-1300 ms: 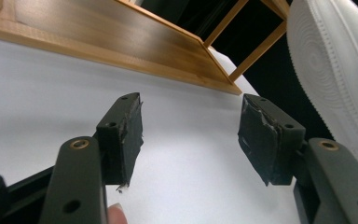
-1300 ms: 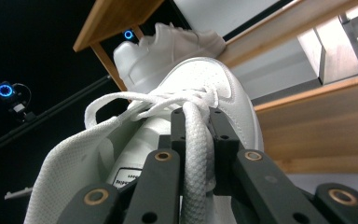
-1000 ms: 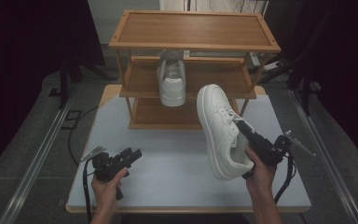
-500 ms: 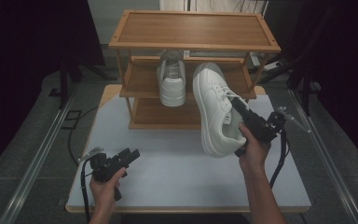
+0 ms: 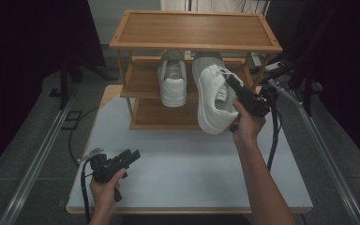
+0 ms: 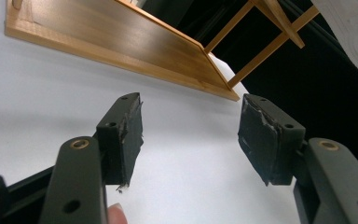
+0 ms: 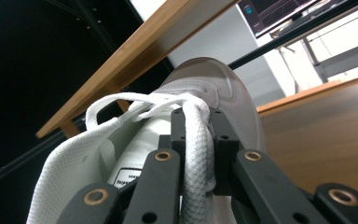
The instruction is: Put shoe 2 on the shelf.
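Note:
A white sneaker [image 5: 173,82] stands on the middle shelf of a wooden three-tier rack [image 5: 194,30], heel toward me. A second white sneaker [image 5: 211,96] hangs in the air just right of it, toe reaching in over the middle shelf, heel low over the table. My right gripper [image 5: 230,83] is shut on this sneaker [image 7: 98,163] at its laces and tongue; the lace runs between the jaws. My left gripper [image 5: 130,157] rests at the table's front left, open with nothing between its pads [image 6: 265,137]. The lowest shelf [image 6: 121,42] lies ahead of it.
The rack stands at the back of the white table [image 5: 192,173]. Its lowest shelf [image 5: 164,115] is bare. The top shelf's edge [image 7: 144,60] hangs close above the held sneaker. Dark stands and cables [image 5: 286,70] crowd the rack's right side. Floor rails [image 5: 37,154] flank the table.
My right hand has carried the sneaker up and forward, from over the table's right side to the rack's middle shelf beside the other sneaker. The left gripper has stayed put.

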`<control>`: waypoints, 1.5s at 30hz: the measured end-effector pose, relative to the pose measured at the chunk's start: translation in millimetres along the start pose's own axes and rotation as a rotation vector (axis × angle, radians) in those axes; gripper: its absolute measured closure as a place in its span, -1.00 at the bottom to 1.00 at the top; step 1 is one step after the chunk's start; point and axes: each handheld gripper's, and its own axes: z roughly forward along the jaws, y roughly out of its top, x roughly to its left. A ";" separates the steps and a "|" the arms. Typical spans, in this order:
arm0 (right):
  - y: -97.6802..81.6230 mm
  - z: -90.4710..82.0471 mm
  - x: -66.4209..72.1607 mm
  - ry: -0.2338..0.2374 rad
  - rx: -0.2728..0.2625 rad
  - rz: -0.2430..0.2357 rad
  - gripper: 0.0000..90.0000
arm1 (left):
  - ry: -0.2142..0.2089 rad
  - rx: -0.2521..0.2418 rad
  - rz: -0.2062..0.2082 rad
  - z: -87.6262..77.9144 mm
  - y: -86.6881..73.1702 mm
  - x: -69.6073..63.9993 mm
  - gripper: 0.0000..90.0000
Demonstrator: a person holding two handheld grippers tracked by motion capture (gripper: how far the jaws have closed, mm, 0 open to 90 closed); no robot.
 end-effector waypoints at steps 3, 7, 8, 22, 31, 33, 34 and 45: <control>1.8 9.7 2.1 -0.018 0.000 -0.032 0.84 | 0.010 -0.028 0.002 -2.3 -0.1 -0.6 -0.09; 2.7 19.2 3.2 -0.031 0.005 -0.045 0.84 | 0.009 -0.022 0.009 -3.4 1.3 -1.0 -0.08; 3.0 22.9 2.9 -0.037 0.006 -0.045 0.84 | 0.009 -0.018 0.009 -3.1 1.2 -1.2 -0.08; 1.0 56.3 -4.2 -0.113 0.003 -0.048 0.84 | 0.000 0.019 0.016 2.3 -1.6 -0.5 -0.11; 1.3 67.1 -8.8 -0.127 -0.005 -0.045 0.83 | -0.001 0.032 0.015 4.5 -3.4 -0.3 -0.11; 2.5 70.7 -9.0 -0.133 -0.015 -0.041 0.83 | 0.000 0.036 0.015 5.4 -3.9 -0.7 -0.11; 2.7 71.9 -9.0 -0.137 -0.018 -0.044 0.83 | 0.000 0.036 0.016 5.8 -4.1 -0.8 -0.11; 3.2 84.3 -12.2 -0.161 -0.007 -0.056 0.82 | 0.000 0.049 0.026 8.2 -5.9 -1.1 -0.11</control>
